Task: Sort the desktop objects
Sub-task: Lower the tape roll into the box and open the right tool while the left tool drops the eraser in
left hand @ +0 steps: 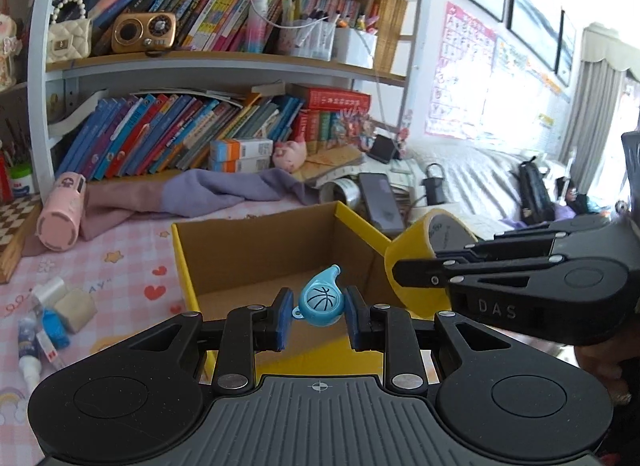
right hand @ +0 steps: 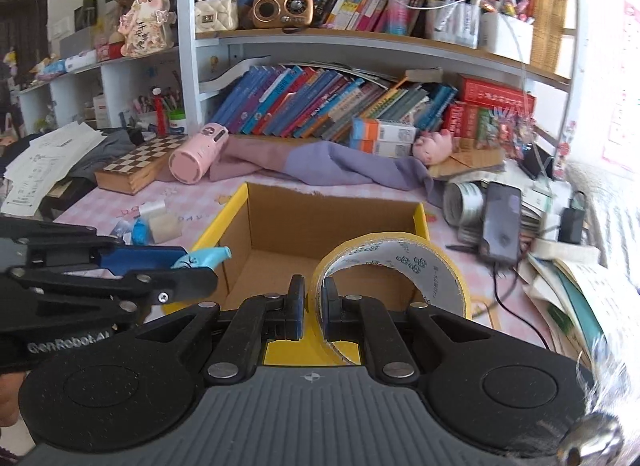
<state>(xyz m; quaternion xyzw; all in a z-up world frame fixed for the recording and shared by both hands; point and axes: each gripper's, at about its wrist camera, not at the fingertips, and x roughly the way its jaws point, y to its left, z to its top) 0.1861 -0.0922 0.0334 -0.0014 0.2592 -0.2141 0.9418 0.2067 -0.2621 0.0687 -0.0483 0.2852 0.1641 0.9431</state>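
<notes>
My left gripper (left hand: 318,316) is shut on a small light-blue whistle (left hand: 322,300) with a basketball print, held over the open yellow cardboard box (left hand: 182,262). My right gripper (right hand: 313,306) is shut on the wall of a yellow tape roll (right hand: 404,266), held over the near right part of the same box (right hand: 216,225). In the left wrist view the right gripper (left hand: 416,270) and its tape roll (left hand: 412,254) come in from the right. In the right wrist view the left gripper (right hand: 192,266) with the whistle (right hand: 204,258) comes in from the left. The box looks empty inside.
Small bottles and tape rolls (left hand: 48,314) lie left of the box on the pink checked cloth. A pink tumbler (left hand: 60,209) and a purple cloth (left hand: 224,189) lie behind it. A phone (right hand: 500,221), charger and papers sit to the right. A chessboard (right hand: 136,165) and bookshelves stand behind.
</notes>
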